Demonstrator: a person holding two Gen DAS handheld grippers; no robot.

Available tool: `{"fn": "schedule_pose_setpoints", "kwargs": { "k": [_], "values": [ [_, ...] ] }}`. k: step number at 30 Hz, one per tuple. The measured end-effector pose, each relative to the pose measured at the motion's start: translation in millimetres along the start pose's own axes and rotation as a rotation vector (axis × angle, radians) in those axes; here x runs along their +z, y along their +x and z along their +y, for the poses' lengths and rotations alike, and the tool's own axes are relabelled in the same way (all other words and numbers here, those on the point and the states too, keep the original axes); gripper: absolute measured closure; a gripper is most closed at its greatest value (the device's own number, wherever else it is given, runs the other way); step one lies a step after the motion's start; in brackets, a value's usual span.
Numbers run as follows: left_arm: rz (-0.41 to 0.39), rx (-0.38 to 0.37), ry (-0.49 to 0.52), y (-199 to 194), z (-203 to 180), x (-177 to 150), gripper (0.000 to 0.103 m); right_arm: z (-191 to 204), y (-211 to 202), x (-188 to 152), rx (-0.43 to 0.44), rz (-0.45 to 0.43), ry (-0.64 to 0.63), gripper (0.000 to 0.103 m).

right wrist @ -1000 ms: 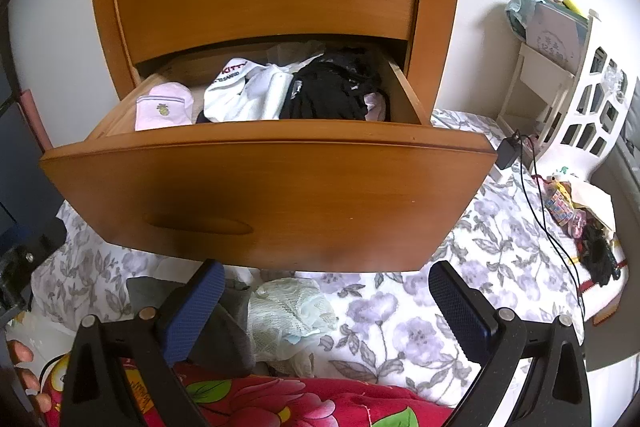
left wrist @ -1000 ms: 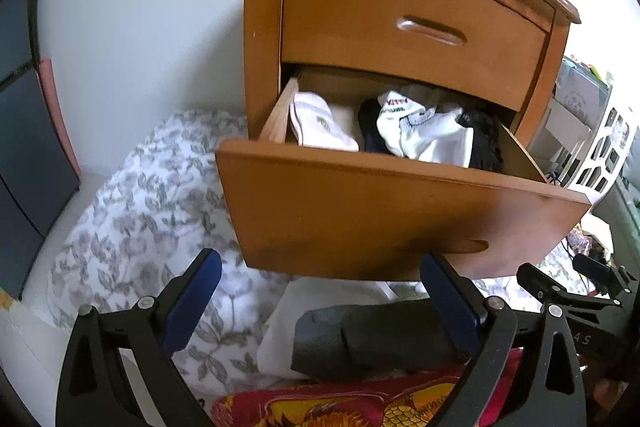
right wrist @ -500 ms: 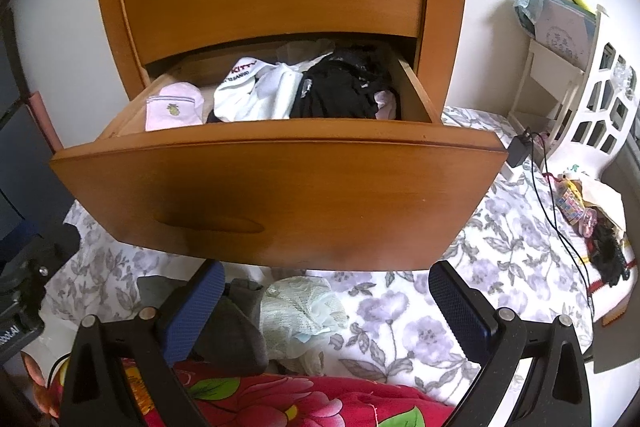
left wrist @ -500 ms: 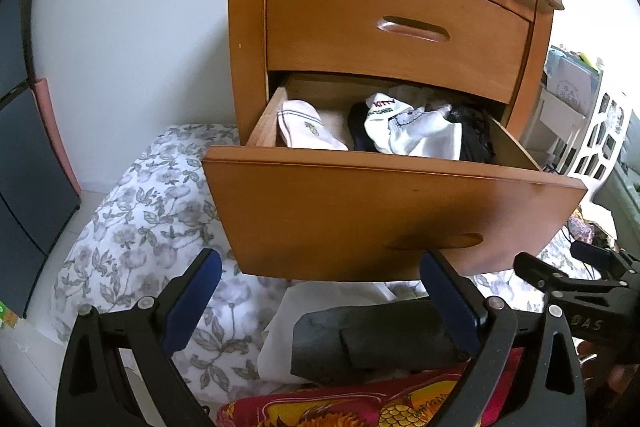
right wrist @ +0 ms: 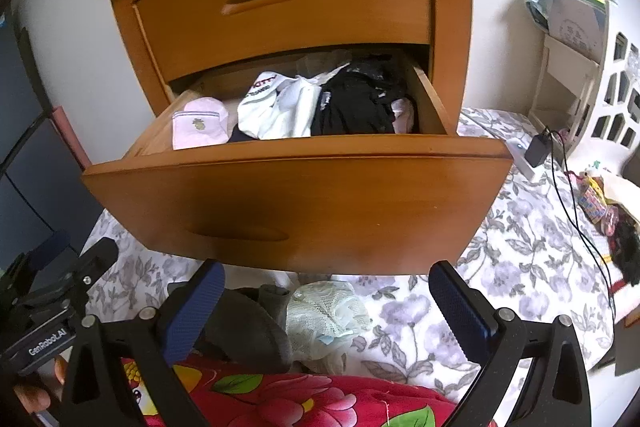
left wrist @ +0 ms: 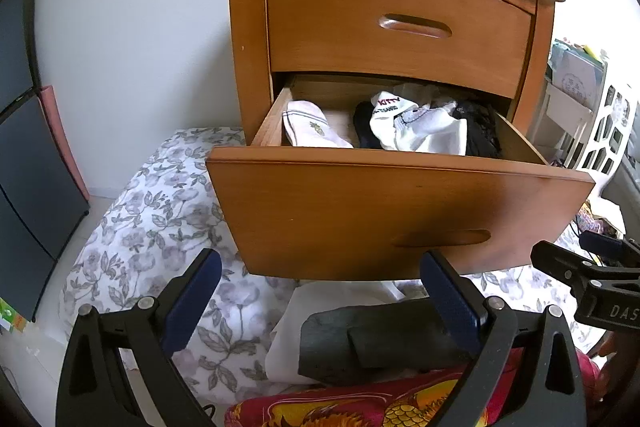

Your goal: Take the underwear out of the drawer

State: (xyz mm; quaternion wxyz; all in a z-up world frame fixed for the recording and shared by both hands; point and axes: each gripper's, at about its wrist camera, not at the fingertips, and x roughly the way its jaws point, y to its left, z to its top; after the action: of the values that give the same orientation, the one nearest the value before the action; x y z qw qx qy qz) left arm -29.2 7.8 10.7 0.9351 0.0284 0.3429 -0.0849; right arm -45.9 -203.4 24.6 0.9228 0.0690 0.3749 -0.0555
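Warm wood, soft cloth, hard plastic.
The nightstand [left wrist: 256, 27] and its open drawer [right wrist: 320, 203] gleam in smooth, semi-gloss wood; white cotton underwear [left wrist: 420, 123] sits crumpled inside; the tongs [right wrist: 324, 303] show matt black plastic with ribbed blue pads [right wrist: 196, 311]; the bedsheet [right wrist: 520, 247] is printed cloth.

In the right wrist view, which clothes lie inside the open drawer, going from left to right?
Pink folded underwear → white garment with red lettering → black garment.
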Motion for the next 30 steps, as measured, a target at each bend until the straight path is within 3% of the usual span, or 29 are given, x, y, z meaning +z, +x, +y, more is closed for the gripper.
{"fn": "schedule_pose_setpoints", "kwargs": {
  "k": [7,16,30],
  "values": [
    [0.003,0.001,-0.014,2,3,0,0.003,-6,-15,16,-0.01,-0.033,-0.007,0.0],
    [0.015,0.006,-0.021,6,4,0,0.003,-24,-37,61,0.004,-0.079,-0.02,0.0],
    [0.034,0.017,-0.004,12,0,2,0.004,-16,-27,131,0.101,-0.076,-0.123,0.0]
  ]
}}
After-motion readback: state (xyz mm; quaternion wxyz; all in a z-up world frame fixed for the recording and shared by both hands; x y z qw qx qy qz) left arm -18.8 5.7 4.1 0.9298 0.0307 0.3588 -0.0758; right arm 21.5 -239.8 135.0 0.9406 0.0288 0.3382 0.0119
